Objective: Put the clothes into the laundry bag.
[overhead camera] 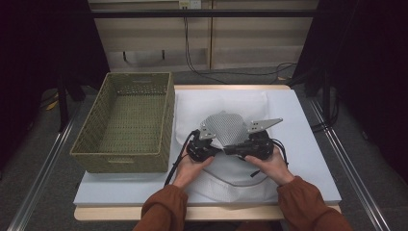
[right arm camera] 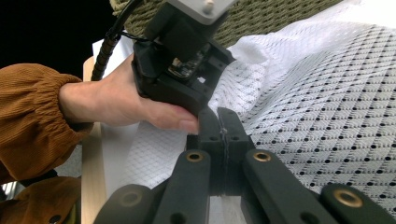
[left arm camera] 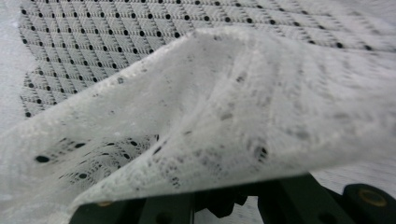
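Observation:
A white mesh cloth [overhead camera: 230,126] with black dots lies on the padded table, its middle pulled up into a raised fold. My left gripper [overhead camera: 216,146] and right gripper [overhead camera: 233,149] meet tip to tip at that fold. In the left gripper view the cloth [left arm camera: 224,102] drapes over the left gripper [left arm camera: 224,203] and hides its tips, which look shut on the fold. The right gripper [right arm camera: 219,133] has its jaws pressed together on a thin edge of the cloth [right arm camera: 327,107]. Just beyond it, the left gripper [right arm camera: 210,100] bites into the cloth, held by a hand [right arm camera: 116,102] in a rust-brown sleeve.
An empty green woven basket [overhead camera: 120,155] stands on the left part of the table, close beside the cloth. The pale pad [overhead camera: 303,149] covers the wooden tabletop [overhead camera: 211,214]. Metal rails run along both sides, and cables hang at the back wall.

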The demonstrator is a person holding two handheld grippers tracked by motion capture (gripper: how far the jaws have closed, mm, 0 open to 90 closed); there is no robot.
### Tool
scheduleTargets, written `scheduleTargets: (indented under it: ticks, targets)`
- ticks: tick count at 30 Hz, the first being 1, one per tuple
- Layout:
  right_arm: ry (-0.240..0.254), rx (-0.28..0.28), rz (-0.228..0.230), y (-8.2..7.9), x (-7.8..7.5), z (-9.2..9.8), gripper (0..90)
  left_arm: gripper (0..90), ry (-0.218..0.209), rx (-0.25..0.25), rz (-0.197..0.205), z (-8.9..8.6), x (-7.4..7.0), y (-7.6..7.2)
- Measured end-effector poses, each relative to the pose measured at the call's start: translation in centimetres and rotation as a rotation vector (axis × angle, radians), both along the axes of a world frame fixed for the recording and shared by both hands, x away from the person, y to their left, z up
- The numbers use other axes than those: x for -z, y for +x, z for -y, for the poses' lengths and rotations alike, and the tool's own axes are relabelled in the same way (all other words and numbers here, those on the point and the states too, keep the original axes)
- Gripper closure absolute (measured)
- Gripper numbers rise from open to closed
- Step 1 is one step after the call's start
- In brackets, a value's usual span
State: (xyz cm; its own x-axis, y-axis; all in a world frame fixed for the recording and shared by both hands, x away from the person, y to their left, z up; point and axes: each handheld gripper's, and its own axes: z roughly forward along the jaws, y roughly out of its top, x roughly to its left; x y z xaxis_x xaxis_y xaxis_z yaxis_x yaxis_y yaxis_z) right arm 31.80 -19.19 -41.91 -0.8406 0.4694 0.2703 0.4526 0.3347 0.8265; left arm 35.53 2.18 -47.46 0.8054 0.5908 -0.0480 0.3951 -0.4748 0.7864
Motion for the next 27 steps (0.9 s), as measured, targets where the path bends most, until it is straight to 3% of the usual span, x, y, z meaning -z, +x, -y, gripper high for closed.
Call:
scheduleTargets:
  ticks: [3, 4, 7, 9, 11, 12, 15, 21, 22, 27]
  targets:
    - [-0.012, 0.002, -0.003, 0.1, 0.2, -0.1, 90.0, 78.4, -0.004, -0.016, -0.011, 0.0, 0.4, 0.1]
    - [-0.012, 0.000, -0.004, 0.1, 0.3, 0.0, 90.0, 76.8, 0.017, -0.006, -0.017, -0.2, 0.4, 0.1]
    - [-0.012, 0.007, -0.010, 0.3, 0.5, 0.1, 90.0, 72.8, -0.003, 0.004, -0.035, -0.3, 0.5, -0.1]
    - [-0.012, 0.008, -0.011, 0.3, 0.5, 0.2, 90.0, 72.8, 0.011, 0.035, -0.031, -0.7, 0.3, -0.5]
    - [-0.010, 0.010, -0.011, 0.4, 0.5, 0.3, 90.0, 69.0, 0.010, 0.036, -0.035, -1.1, 0.1, -0.7]
    - [-0.009, 0.012, -0.010, 0.4, 0.5, 0.3, 90.0, 67.5, -0.012, 0.031, -0.034, -1.3, 0.1, -1.0]
    - [-0.007, 0.014, -0.007, 0.4, 0.5, 0.4, 90.0, 62.4, -0.013, 0.045, -0.020, -1.8, -0.2, -1.5]
    - [-0.007, 0.019, -0.013, 0.5, 0.5, 0.5, 90.0, 52.9, 0.039, 0.086, 0.012, -2.1, -0.9, -2.6]
    - [-0.009, 0.018, -0.012, 0.5, 0.6, 0.5, 90.0, 52.8, 0.023, 0.084, 0.009, -2.2, -0.8, -2.7]
    - [-0.010, 0.020, -0.012, 0.5, 0.5, 0.5, 90.0, 46.9, 0.048, 0.094, 0.024, -2.6, -1.3, -3.6]
